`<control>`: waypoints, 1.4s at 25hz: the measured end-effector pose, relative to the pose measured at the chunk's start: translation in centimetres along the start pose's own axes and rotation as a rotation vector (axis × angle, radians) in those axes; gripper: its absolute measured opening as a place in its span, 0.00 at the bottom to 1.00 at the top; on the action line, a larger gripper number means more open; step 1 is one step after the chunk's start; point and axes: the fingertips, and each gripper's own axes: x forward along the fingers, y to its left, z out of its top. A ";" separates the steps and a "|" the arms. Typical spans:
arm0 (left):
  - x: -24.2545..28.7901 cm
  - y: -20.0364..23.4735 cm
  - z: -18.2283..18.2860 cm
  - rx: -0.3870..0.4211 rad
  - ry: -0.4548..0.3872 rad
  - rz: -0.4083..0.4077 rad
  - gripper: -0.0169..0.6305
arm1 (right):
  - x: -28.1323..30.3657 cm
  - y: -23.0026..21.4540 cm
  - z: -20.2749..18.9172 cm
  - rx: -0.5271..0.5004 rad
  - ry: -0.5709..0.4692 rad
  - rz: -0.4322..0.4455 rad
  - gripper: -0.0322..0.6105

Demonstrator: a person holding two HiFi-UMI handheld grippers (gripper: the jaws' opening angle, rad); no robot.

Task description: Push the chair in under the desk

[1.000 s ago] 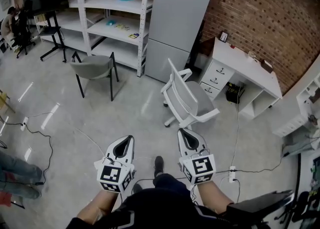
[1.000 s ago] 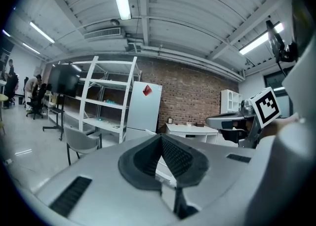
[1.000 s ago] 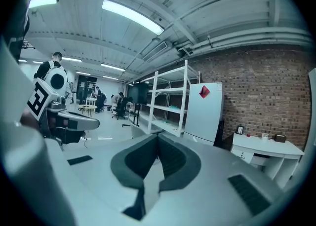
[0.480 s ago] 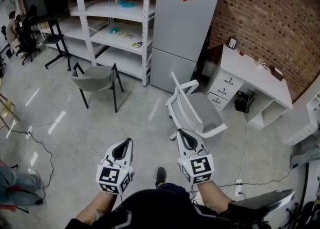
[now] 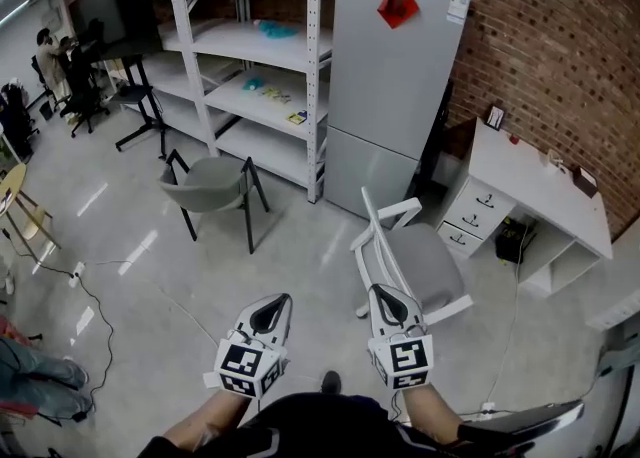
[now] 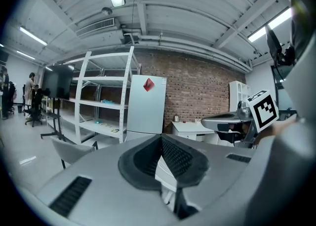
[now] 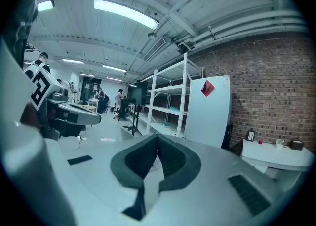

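"Since both grippers show, how do the jaws stand?"

"Two grippers, left gripper and right gripper — jaws together on each, nothing between them."

"Chairs?"

"Two. One white chair directly ahead of the right gripper, backrest toward the person, seat toward the desk. It stands apart from the desk, not under it. Whether the right gripper touches the backrest cannot be told. One grey chair on dark legs, well apart to the left."

"Obstructions?"

"One tall grey cabinet just beyond the white chair, one white shelf rack beside it. One drawer unit fills the desk's left end. One black box sits in the opening beside it. Cables run along the floor at left."

"Room to move?"

"Bare floor between white chair and desk — open. One brick wall closes the far side."
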 end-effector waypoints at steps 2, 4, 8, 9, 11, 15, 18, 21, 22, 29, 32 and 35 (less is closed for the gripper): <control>1.6 0.1 0.9 0.005 0.000 0.003 0.04 | 1.0 -1.3 0.3 0.002 -0.006 0.000 0.06; 3.3 0.5 2.1 0.026 -0.008 0.009 0.04 | 2.1 -2.4 0.7 0.015 -0.014 0.008 0.06; 6.5 0.5 3.1 0.035 -0.017 0.019 0.04 | 3.2 -4.5 0.4 0.006 -0.009 0.019 0.06; 7.2 0.5 3.1 0.035 -0.016 0.021 0.04 | 3.5 -5.0 0.2 0.008 -0.006 0.020 0.06; 8.6 0.5 3.1 0.044 -0.010 0.022 0.04 | 4.3 -6.0 -0.1 0.012 -0.002 0.025 0.06; 11.1 0.7 3.2 0.062 0.007 -0.001 0.04 | 5.5 -7.8 -0.8 0.023 0.011 0.015 0.06; 13.3 1.5 4.0 0.082 0.003 -0.021 0.04 | 6.7 -8.9 -1.2 0.037 0.032 0.004 0.06; 15.9 1.8 4.5 0.101 0.017 -0.070 0.04 | 7.8 -9.9 -1.4 0.039 0.043 -0.018 0.06; 16.9 1.8 4.6 0.108 0.020 -0.091 0.04 | 8.1 -10.3 -1.4 0.038 0.047 -0.028 0.06; 24.2 1.4 4.9 0.197 0.027 -0.285 0.04 | 10.9 -12.8 -2.2 0.038 0.085 -0.132 0.07; 27.0 1.9 4.8 0.233 0.036 -0.380 0.04 | 12.4 -13.6 -2.8 0.058 0.105 -0.191 0.11; 29.4 2.8 4.8 0.249 0.056 -0.466 0.04 | 14.2 -14.2 -2.9 0.077 0.125 -0.228 0.11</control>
